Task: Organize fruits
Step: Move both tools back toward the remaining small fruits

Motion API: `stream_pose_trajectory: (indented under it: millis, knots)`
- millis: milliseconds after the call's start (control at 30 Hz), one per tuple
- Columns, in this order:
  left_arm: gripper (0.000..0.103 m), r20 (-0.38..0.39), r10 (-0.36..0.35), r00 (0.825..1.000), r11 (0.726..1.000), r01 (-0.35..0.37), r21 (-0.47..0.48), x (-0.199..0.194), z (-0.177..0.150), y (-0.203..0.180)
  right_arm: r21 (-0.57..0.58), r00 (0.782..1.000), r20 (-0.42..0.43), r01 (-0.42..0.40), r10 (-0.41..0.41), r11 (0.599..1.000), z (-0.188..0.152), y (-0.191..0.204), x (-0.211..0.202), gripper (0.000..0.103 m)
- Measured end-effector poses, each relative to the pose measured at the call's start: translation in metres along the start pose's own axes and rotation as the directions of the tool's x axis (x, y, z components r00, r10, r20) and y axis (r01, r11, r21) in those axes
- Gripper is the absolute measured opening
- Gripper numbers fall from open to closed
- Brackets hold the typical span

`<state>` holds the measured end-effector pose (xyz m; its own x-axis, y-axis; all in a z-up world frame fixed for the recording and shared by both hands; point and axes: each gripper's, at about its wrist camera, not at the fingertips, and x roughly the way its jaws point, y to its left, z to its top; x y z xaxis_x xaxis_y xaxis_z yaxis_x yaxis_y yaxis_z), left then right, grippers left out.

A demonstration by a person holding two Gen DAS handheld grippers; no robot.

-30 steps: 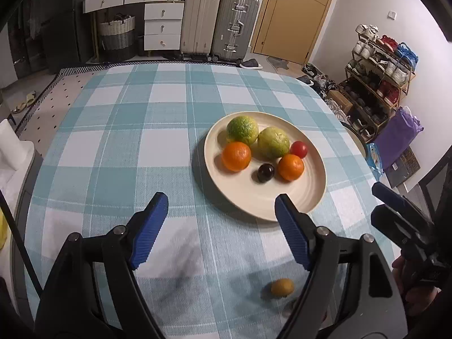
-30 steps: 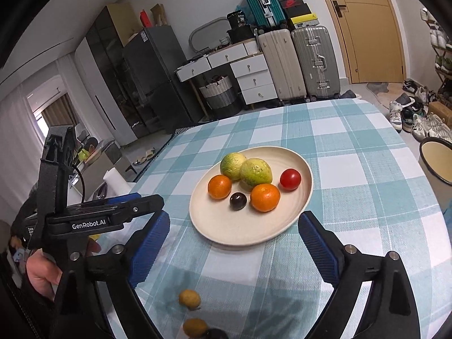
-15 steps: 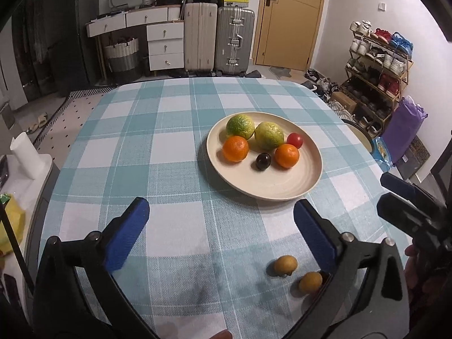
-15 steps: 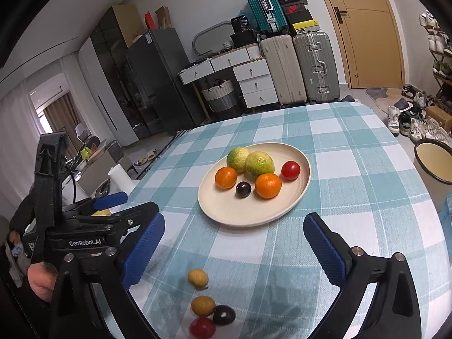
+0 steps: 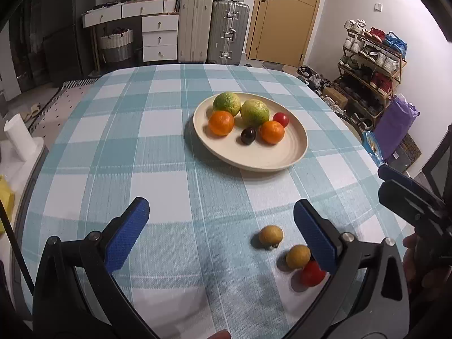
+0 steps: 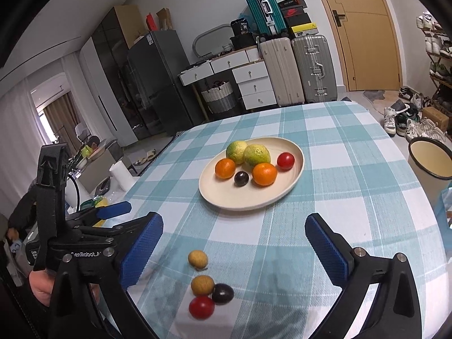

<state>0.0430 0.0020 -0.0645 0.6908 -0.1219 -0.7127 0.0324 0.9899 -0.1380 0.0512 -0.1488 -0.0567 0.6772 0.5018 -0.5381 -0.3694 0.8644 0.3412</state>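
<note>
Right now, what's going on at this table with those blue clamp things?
A person is sorting fruit with a handheld gripper in each hand. The left gripper and right gripper are both open and hold nothing. Six fruits sit on the plate. Four small ones lie loose on the checked tablecloth, among them a red fruit and a dark fruit.

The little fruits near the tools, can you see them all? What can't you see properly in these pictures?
- Dark small fruit: clear in the right wrist view, but hidden in the left wrist view behind the left tool's right finger.
- Small red fruit: half covered by that same finger in the left wrist view.
- Right tool: in the left wrist view only its side shows, cut off by the picture edge.
- Pale bucket: cut off by the right wrist view's edge.
</note>
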Motion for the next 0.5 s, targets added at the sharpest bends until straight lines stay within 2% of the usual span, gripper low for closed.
stream_pose_trajectory:
  millis: [167,500]
  knots:
    - [0.102,-0.001,-0.009,1.000,1.000,0.009,-0.029,-0.002,-0.012,0.004,0.004,0.999,-0.016,-0.037,0.037,0.999,-0.010,0.001,-0.007,0.103]
    - [0.102,-0.027,-0.007,1.000,1.000,0.007,-0.024,-0.002,-0.048,0.005,-0.009,0.996,-0.076,-0.051,0.050,0.999,-0.043,0.011,-0.012,0.103]
